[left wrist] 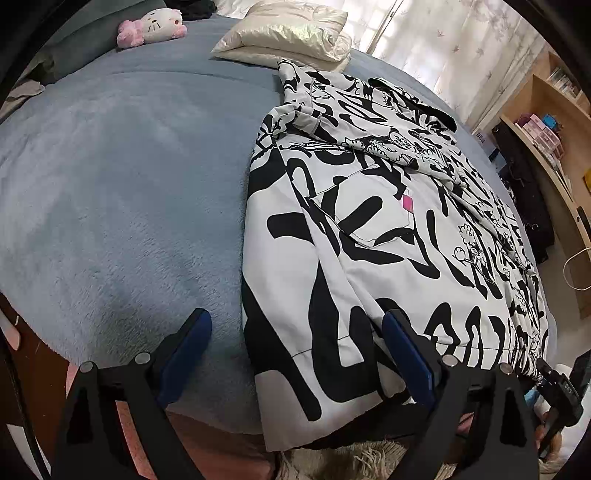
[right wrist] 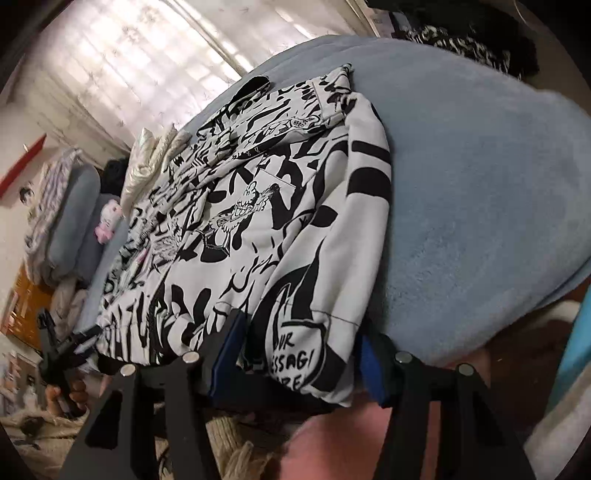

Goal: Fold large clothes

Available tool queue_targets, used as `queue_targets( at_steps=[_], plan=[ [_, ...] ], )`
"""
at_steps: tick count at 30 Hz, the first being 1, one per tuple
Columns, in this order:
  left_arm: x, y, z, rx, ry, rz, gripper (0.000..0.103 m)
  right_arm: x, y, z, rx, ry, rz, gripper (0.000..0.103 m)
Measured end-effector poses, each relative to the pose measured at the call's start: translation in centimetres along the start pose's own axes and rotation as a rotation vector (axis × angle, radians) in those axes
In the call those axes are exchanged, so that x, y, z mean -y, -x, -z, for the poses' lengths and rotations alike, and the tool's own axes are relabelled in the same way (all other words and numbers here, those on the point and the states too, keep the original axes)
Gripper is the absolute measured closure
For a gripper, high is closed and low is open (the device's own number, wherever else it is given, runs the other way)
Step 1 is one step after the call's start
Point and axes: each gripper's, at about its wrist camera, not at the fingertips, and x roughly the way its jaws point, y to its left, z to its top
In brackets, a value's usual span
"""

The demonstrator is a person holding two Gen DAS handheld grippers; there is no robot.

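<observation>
A large white garment printed with black graffiti lettering and cartoon figures (left wrist: 388, 236) is shown spread flat on the bed covered by a blue fleece blanket (left wrist: 122, 192), so that its edges are exposed for folding. Its long axis runs away from the fingers: the hem lies nearest them at the bed's edge, and the collar end points towards the cream satin pillow (left wrist: 284, 33) far beyond.

The left gripper (left wrist: 295, 354) is held with its fingers spread apart, straddling the garment's left hem corner; one finger stands over bare blanket, the other over cloth, and nothing is pinched. The right gripper (right wrist: 301, 354) brackets the opposite hem corner, cloth lying between its partly parted fingers; whether the pads press on it cannot be told. Placement at the two corners is judged to prepare a fold towards the collar.
</observation>
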Motion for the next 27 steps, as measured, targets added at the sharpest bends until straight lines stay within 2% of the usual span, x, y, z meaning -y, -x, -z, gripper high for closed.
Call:
queue_targets(
  at_steps=[5,7,10,12,16,27],
  plan=[
    [-0.5,-0.3,0.3,0.000,-0.004,0.019,0.010,0.2,-0.4,0.1,0.000,-0.004,-0.009,0.046],
    [-0.5,-0.4,0.4,0.006,-0.009,0.021,0.009,0.1,-0.3,0.1,0.005,0.005,-0.007,0.054],
    [-0.4,-0.6,0.6,0.009,-0.021,0.026,0.007,-0.1,0.4,0.1,0.020,0.021,-0.024,0.073],
    [-0.4,-0.7,0.6,0.005,-0.022,0.030,0.006,-0.5,0.9,-0.2,0.033,0.034,-0.047,0.078],
    [-0.6,-0.9,0.4,0.002,-0.004,0.050,0.004,-1.3,0.6,-0.7,0.029,0.063,-0.056,0.079],
    [-0.2,-1.5,0.2,-0.042,-0.011,0.052,0.005,0.0,-1.0,-0.6,-0.008,0.000,-0.072,0.076]
  ],
)
